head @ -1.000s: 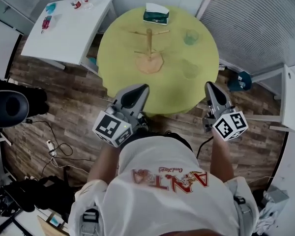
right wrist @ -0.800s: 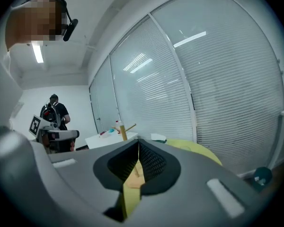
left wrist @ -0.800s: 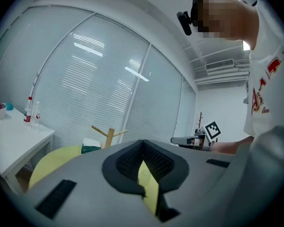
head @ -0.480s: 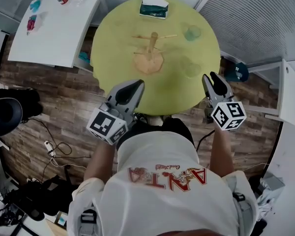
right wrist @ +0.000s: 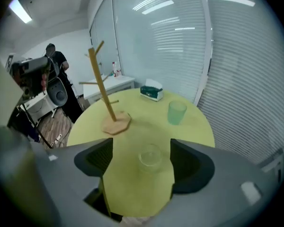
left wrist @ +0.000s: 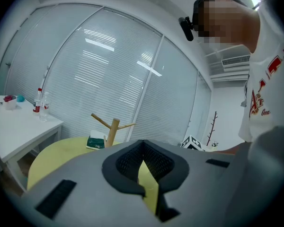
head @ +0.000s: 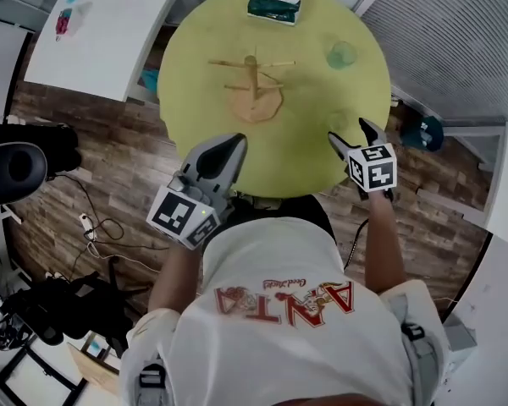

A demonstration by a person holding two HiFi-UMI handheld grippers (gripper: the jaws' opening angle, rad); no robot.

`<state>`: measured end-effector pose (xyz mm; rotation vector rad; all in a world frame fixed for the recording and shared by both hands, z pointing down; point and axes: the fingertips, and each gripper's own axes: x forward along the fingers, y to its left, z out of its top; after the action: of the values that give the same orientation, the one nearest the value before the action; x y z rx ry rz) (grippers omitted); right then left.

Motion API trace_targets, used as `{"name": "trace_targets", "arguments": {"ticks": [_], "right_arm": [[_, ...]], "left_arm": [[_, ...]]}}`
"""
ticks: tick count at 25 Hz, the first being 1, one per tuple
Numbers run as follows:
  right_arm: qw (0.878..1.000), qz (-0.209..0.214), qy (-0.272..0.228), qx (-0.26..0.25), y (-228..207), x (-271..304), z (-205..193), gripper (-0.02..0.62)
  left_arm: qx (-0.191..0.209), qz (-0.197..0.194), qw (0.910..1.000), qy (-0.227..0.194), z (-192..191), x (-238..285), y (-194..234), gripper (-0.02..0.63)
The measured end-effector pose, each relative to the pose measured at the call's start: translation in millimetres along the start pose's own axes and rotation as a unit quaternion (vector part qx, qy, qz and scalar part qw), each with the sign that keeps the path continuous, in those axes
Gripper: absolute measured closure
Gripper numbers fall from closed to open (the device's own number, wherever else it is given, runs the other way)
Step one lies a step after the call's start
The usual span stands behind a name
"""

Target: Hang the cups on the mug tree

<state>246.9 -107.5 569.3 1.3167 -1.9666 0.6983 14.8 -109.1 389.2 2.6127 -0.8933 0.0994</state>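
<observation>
One clear cup (right wrist: 150, 156), one green cup (right wrist: 176, 112), branched wooden mug tree (right wrist: 105, 96).

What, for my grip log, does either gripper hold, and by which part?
Nothing. The jaws of the right gripper have just been opening; the clear cup shows between them, untouched. The left gripper is shut, empty.

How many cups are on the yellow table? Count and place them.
2. A green cup stands far right on the table; a clear cup nearer the person, also right. The mug tree holds none; none seems hidden.
</observation>
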Motion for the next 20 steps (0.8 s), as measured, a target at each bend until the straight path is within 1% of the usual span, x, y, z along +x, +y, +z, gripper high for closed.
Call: {"name": "trace_targets", "arguments": {"ticks": [2, 5, 10, 14, 17, 20], "right_arm": [[0.999, 0.009, 0.033, -0.014, -4, 23, -16, 0.231], [0.997, 0.017, 0.070, -0.028, -8, 55, -35, 0.221], [0.992, 0.023, 0.121, -0.039, -18, 100, -58, 0.221], [0.992, 0.021, 0.118, -0.031, -24, 115, -60, 0.224], [0.993, 0.026, 0.115, -0.022, -22, 118, -57, 0.262], [0.994, 0.034, 0.104, -0.023, -19, 117, -51, 0.265]], "left_arm": [[-0.003, 0.016, 0.9999, 0.002, -2, 2, 1, 0.597], [-0.010, 0.036, 0.9993, 0.007, -7, -1, 4, 0.597], [-0.018, 0.053, 0.9984, 0.008, -11, 0, 7, 0.597], [-0.020, 0.064, 0.9977, 0.006, -10, -1, 13, 0.597], [-0.021, 0.069, 0.9974, 0.006, -7, -4, 20, 0.597], [-0.023, 0.070, 0.9973, 0.005, -5, -3, 26, 0.597]]}}
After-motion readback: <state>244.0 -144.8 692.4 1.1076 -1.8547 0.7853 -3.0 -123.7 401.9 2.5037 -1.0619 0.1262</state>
